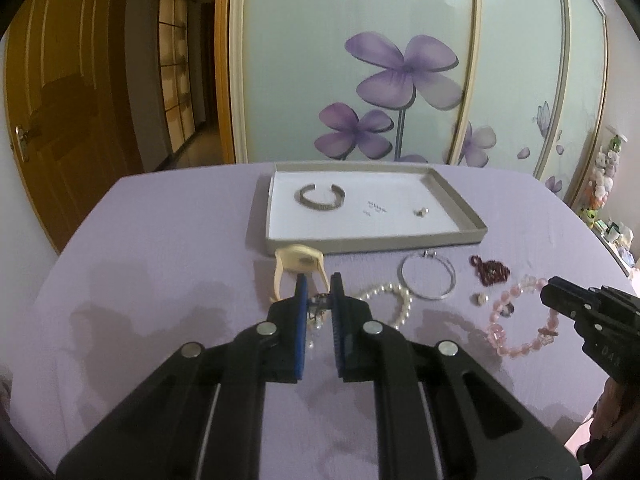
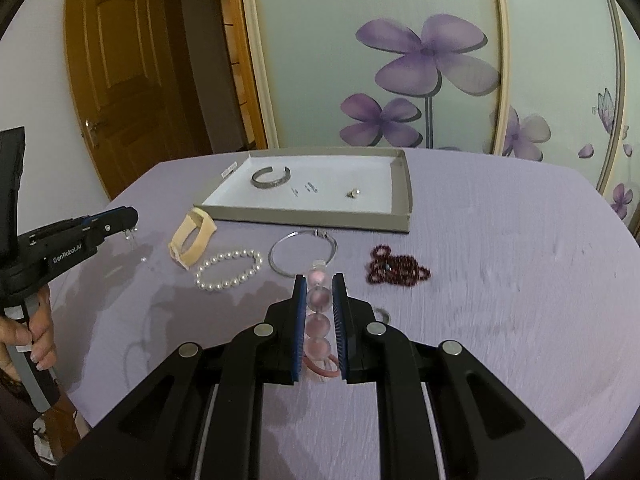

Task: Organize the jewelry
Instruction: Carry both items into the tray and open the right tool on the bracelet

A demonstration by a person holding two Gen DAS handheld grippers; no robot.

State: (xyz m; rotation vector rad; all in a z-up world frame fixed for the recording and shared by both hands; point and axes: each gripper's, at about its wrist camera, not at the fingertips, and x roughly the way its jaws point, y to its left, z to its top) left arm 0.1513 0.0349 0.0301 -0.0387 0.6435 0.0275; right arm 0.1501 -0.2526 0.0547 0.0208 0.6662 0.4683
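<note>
A shallow grey tray (image 1: 460,204) (image 2: 402,196) at the table's far side holds a silver cuff (image 1: 320,197) (image 2: 271,177) and a small ring (image 1: 420,211) (image 2: 353,193). My left gripper (image 1: 319,280) (image 2: 130,216) is shut on a small dangling earring (image 1: 317,309), held above the table. My right gripper (image 2: 319,280) (image 1: 550,292) is shut on the pink bead bracelet (image 2: 319,322) (image 1: 516,316). In front of the tray lie a cream watch (image 1: 298,266) (image 2: 192,240), a pearl bracelet (image 1: 394,300) (image 2: 228,268), a silver bangle (image 1: 427,278) (image 2: 302,252) and dark red beads (image 1: 490,270) (image 2: 396,270).
The lilac tablecloth (image 1: 160,260) (image 2: 520,280) covers a round table. A small ring (image 1: 480,299) (image 2: 382,314) lies near the pink bracelet. Flowered sliding doors (image 1: 400,64) stand behind the table, a wooden door (image 1: 60,100) to the left.
</note>
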